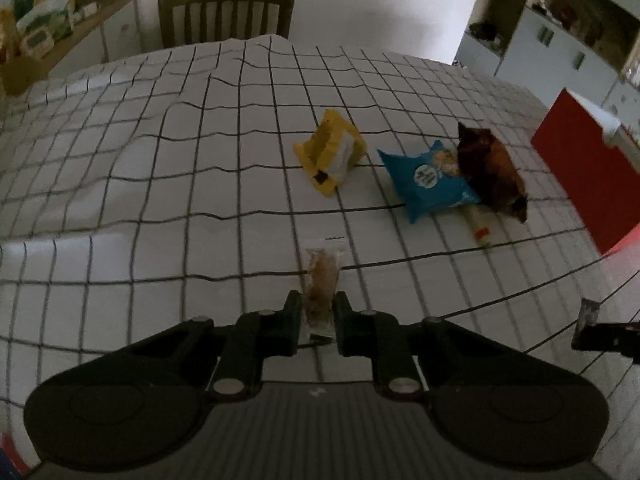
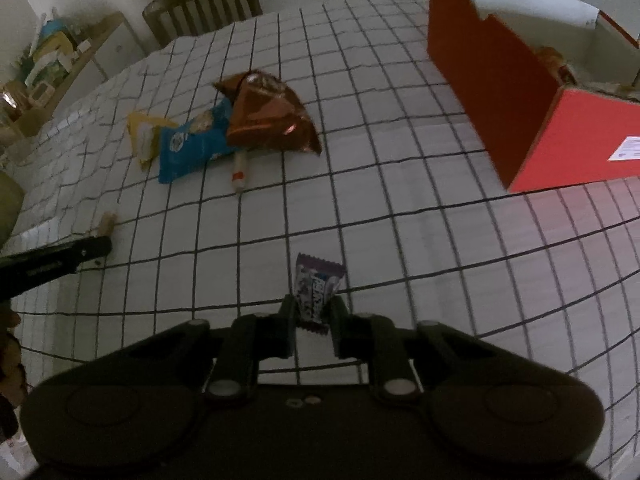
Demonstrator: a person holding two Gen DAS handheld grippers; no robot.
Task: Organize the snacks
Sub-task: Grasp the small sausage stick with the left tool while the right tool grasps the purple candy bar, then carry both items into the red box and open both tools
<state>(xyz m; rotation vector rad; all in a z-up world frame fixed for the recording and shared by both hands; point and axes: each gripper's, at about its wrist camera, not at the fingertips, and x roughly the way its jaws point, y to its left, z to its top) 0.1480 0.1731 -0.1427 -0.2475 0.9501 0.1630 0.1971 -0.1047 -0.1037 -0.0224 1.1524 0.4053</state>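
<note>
My left gripper (image 1: 317,304) is shut on a clear-wrapped brown snack bar (image 1: 322,272), held above the checked tablecloth. My right gripper (image 2: 313,308) is shut on a purple candy bar (image 2: 316,284). On the table lie a yellow packet (image 1: 331,151), a blue bag (image 1: 430,180), a brown bag (image 1: 490,168) partly over the blue one, and a white tube (image 1: 478,226) under them. They also show in the right wrist view: the yellow packet (image 2: 144,136), blue bag (image 2: 190,144), brown bag (image 2: 268,116) and tube (image 2: 240,170). A red box (image 2: 520,92) stands open at the right, with snacks inside.
The red box (image 1: 580,168) sits at the table's right edge. A wooden chair (image 1: 226,12) stands at the far side. A sideboard with cartons (image 1: 44,28) is at the back left. The other gripper's tip (image 2: 60,258) shows at the left of the right wrist view.
</note>
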